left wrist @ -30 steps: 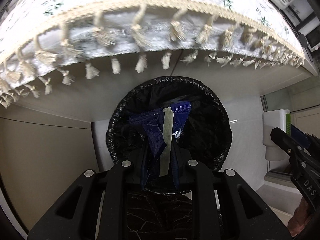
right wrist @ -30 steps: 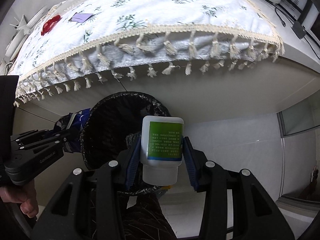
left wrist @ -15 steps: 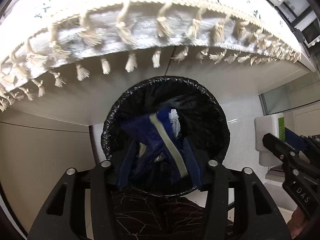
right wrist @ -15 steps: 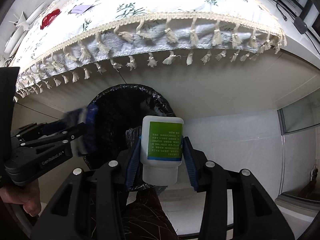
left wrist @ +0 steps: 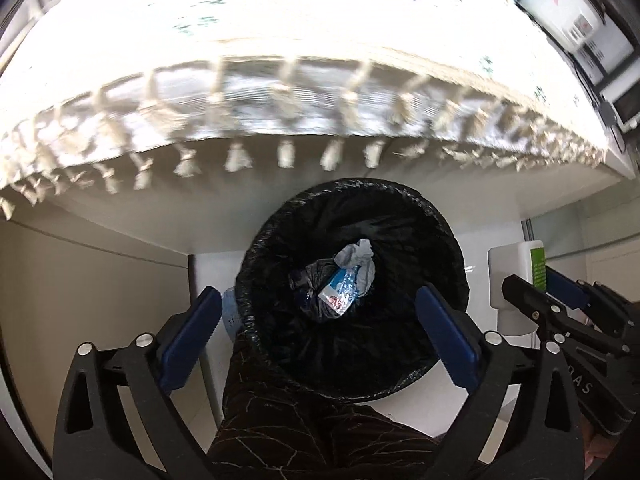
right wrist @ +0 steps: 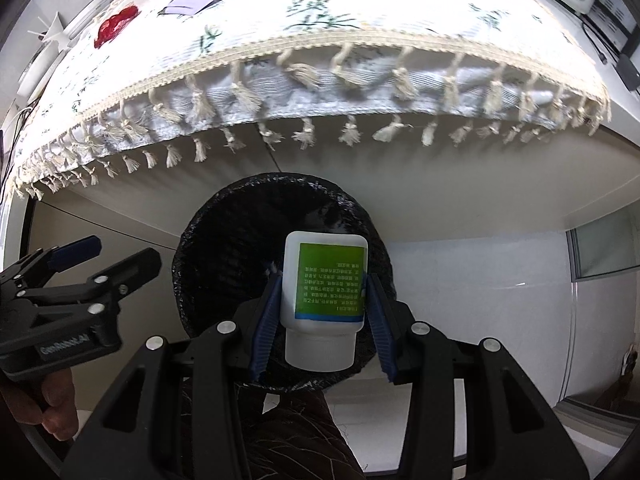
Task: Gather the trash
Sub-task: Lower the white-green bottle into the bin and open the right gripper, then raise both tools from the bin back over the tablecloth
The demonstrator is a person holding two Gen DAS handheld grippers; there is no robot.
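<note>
The white bottle (right wrist: 323,300) with a green label sits upside down between the 2 blue pads (right wrist: 267,322) of the right gripper (right wrist: 322,326), cap toward the camera, the jaws closed on its sides at a middling width. It hangs above the near rim of the bin (right wrist: 208,248), a round bin lined with a black bag that stands on the floor just below the front edge of the table. From the left wrist view the same bottle (left wrist: 516,280) shows at the right edge of the picture, held off to the side of the bin (left wrist: 440,232).

Deep in the bin lie a blue and white wrapper (left wrist: 338,290) and a crumpled pale wad (left wrist: 358,260) touching it, both well below the rim.

The left gripper (left wrist: 318,346) hangs over the bin with its jaws spread wide; they have just been opening, and nothing is between them. Its 2 blue pads (left wrist: 190,340) frame the bin's mouth on either side. In the right wrist view the left gripper (right wrist: 104,258) stands to the left of the bin, a hand (right wrist: 44,400) below it.

A tasselled floral tablecloth (right wrist: 320,20) overhangs the table's front edge. A red scrap (right wrist: 116,26) and a pale purple slip (right wrist: 188,5) lie near its far left corner. A dark patterned trouser leg (left wrist: 304,432) fills the bottom of the view.
</note>
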